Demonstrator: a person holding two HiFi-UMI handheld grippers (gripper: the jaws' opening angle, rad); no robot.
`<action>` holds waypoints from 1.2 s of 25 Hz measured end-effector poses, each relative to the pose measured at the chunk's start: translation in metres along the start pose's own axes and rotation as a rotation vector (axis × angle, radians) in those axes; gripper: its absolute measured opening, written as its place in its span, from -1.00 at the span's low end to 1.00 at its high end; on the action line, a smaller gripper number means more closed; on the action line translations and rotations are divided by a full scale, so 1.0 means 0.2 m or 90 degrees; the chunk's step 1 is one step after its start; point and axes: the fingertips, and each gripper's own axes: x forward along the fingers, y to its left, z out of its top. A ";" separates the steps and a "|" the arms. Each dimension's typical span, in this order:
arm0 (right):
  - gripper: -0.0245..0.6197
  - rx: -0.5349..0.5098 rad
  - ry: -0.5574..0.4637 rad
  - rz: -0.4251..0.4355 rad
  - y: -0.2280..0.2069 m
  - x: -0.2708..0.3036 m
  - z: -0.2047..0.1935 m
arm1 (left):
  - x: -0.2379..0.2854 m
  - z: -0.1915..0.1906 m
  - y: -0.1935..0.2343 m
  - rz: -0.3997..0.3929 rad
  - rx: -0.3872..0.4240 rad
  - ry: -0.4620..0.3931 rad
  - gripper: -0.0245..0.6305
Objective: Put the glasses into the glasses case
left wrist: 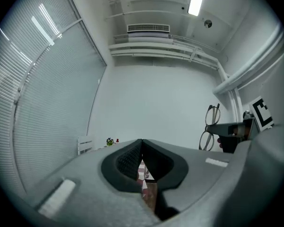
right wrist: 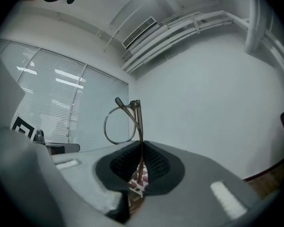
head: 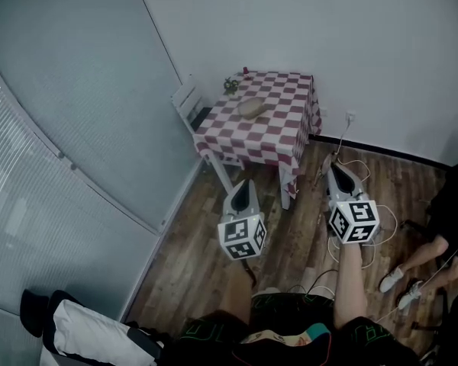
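**Item 1: glasses (right wrist: 131, 122).** Held in the air by 1 temple arm in the jaws of the right gripper (right wrist: 141, 148), well apart from the desk.
- Long axis upright, with the frame rising from the jaws toward the ceiling.
- In the left gripper view the 2 rims stand 1 above the other.
- In the right gripper view only 1 round rim shows, left of the arm. The other lies edge-on at the hinge and is hard to separate.
- In the head view the glasses are too thin to make out.

**Item 2: right gripper.** Jaws clenched on the temple arm, which runs down between the pads and out of sight.

**Item 3: left gripper (head: 244, 184).** Level with the right one. Jaws pressed together, nothing between them.

**Item 4: glasses case (head: 250, 107).** A tan oval shape lying near the middle of the desk (head: 278, 139), on a red-and-white checked cloth. Too small to tell whether it is open or closed.

**Item 5: small green object (head: 230, 85).** At the desk's far left corner, blurred, kind unclear.

**Item 6: white chair (head: 186, 100).** Just beside the desk's left side, lower part hidden.

**Item 7: seated person (head: 441, 227).** At the right edge, cut off by the frame. Legs and 2 white shoes show.

**Item 8: cables (head: 383, 223).** Looped on the wooden floor.
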 end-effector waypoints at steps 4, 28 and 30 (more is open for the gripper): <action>-0.87 0.000 0.005 0.017 0.05 0.03 -0.01 | -0.02 0.01 0.06 0.015 -0.004 -0.001 -0.90; -0.87 0.025 0.049 0.021 0.05 0.07 -0.14 | -0.04 -0.10 0.08 0.018 0.006 0.052 -0.90; -0.87 0.034 0.055 0.015 0.03 0.06 -0.16 | -0.03 -0.13 0.06 0.013 0.018 0.065 -0.90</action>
